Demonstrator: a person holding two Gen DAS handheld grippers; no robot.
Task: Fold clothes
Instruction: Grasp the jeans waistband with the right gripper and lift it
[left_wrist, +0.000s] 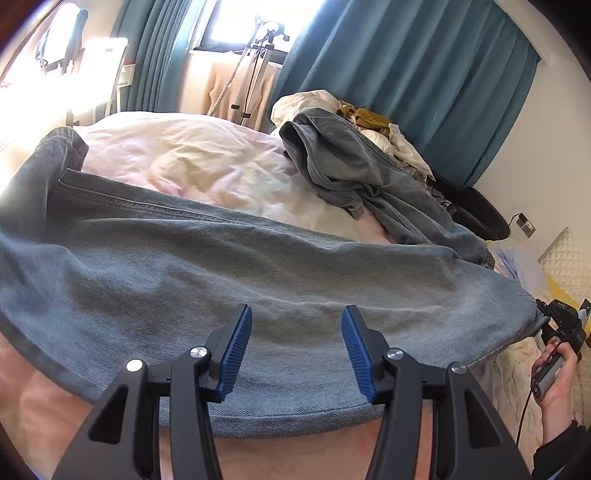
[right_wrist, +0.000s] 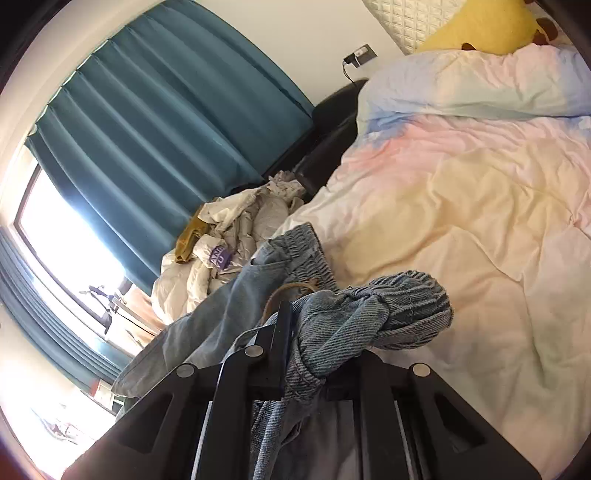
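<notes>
Meanwhile, a pair of faded blue denim jeans (left_wrist: 229, 266) lay stretched lengthwise across a bed's crumpled pastel duvet (left_wrist: 192, 155), the weave ribbed and the side seam double-stitched. The left tongs (left_wrist: 295, 332) hovered over the cloth, their ridged blue pads (left_wrist: 236, 354) spread apart and gripping nothing. The right tongs (right_wrist: 317, 332) were clamped on the bunched, elasticated waistband (right_wrist: 388, 310) at the far end. A second denim garment (left_wrist: 354, 166) slumped beside a heap of white laundry (left_wrist: 317, 101), under teal pleated curtains (left_wrist: 424, 74).
</notes>
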